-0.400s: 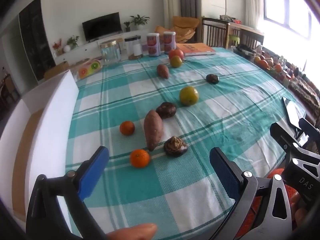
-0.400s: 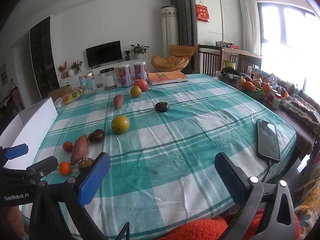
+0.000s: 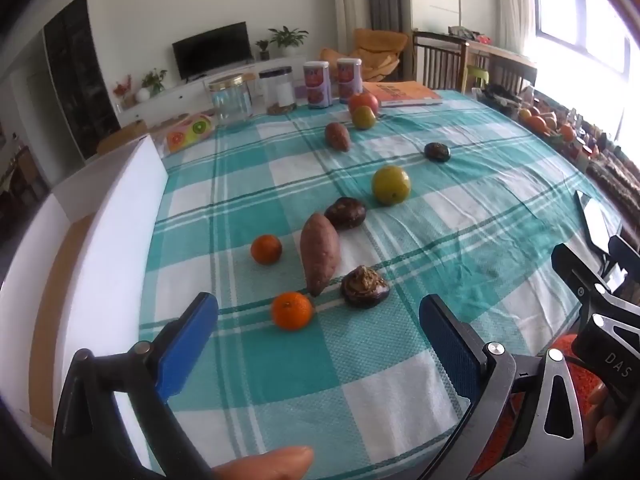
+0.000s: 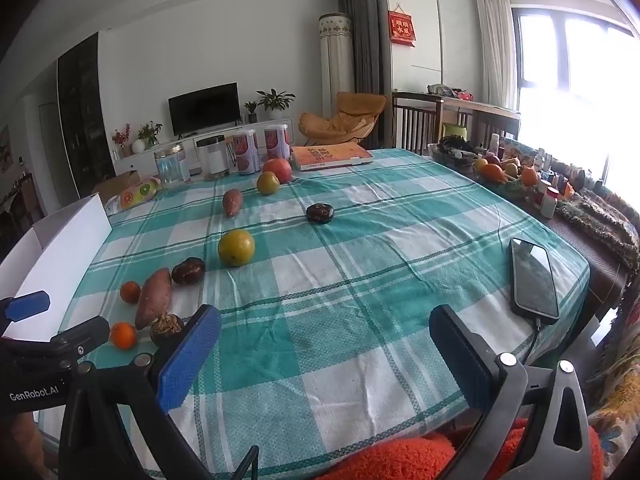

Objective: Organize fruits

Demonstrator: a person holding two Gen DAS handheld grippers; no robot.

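Note:
Fruits lie scattered on a teal checked tablecloth [image 3: 460,240]. Nearest my left gripper [image 3: 320,332] are a small orange [image 3: 291,310], a dark mangosteen [image 3: 364,286], a sweet potato [image 3: 319,251] and a second small orange [image 3: 266,249]. Farther off lie another mangosteen [image 3: 345,213], a yellow-green fruit [image 3: 391,184], a dark fruit [image 3: 437,151], a second sweet potato [image 3: 337,136] and an apple pair [image 3: 363,106]. The left gripper is open and empty, just short of the near orange. My right gripper [image 4: 324,344] is open and empty over the table's front edge.
A white open box [image 3: 116,216] stands along the table's left edge. Jars and cans [image 3: 316,84] and an orange book [image 3: 404,94] stand at the far end. A phone [image 4: 534,278] lies near the right edge. A fruit basket [image 4: 504,176] sits on the right.
My left gripper has moved slightly forward toward the near orange and mangosteen. The right gripper has hardly moved.

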